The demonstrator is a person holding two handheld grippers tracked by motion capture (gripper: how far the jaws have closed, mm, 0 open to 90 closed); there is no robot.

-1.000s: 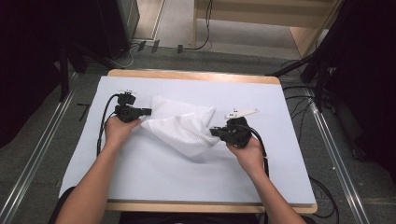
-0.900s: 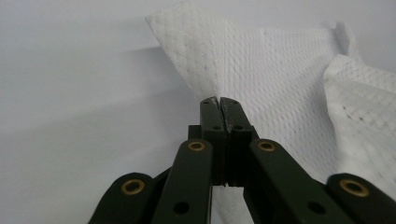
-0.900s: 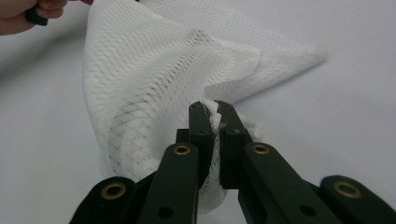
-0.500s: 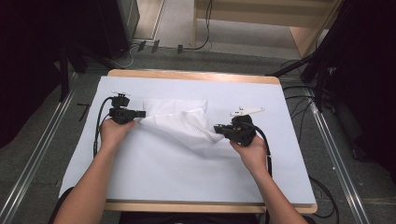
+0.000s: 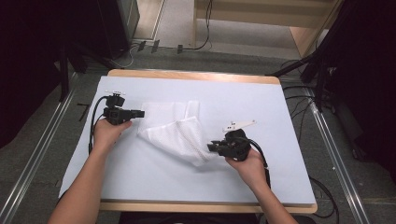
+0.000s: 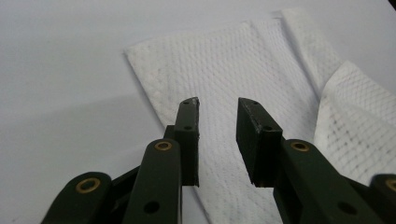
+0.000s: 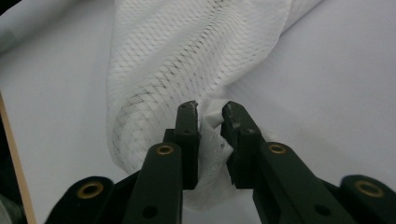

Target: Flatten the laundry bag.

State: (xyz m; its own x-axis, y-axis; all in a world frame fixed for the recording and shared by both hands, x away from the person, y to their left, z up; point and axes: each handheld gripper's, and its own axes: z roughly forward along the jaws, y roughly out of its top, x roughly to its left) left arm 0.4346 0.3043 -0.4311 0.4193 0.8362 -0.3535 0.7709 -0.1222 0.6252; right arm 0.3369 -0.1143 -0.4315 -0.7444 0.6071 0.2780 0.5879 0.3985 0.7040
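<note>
A white mesh cloth (image 5: 175, 128) lies folded on the white table cover (image 5: 252, 102). My left gripper (image 5: 140, 113) is at the cloth's left edge. In the left gripper view its jaws (image 6: 218, 105) stand apart over the flat cloth (image 6: 224, 60) with nothing pinched; they have just been opening. My right gripper (image 5: 210, 147) is at the cloth's near right corner. In the right gripper view its jaws (image 7: 210, 109) have just been opening too. A bunched fold of the cloth (image 7: 187, 51) still sits loosely between them.
The wooden table edge (image 5: 196, 74) runs along the far side and again at the near side. Metal rails (image 5: 42, 158) flank the table on the floor. Black cables (image 5: 303, 93) lie off the right side. White cover surrounds the cloth on all sides.
The cloth, held up and stretched between both grippers, has come down and settled on the table. Both pairs of jaws have opened. The right hand has moved down and nearer.
</note>
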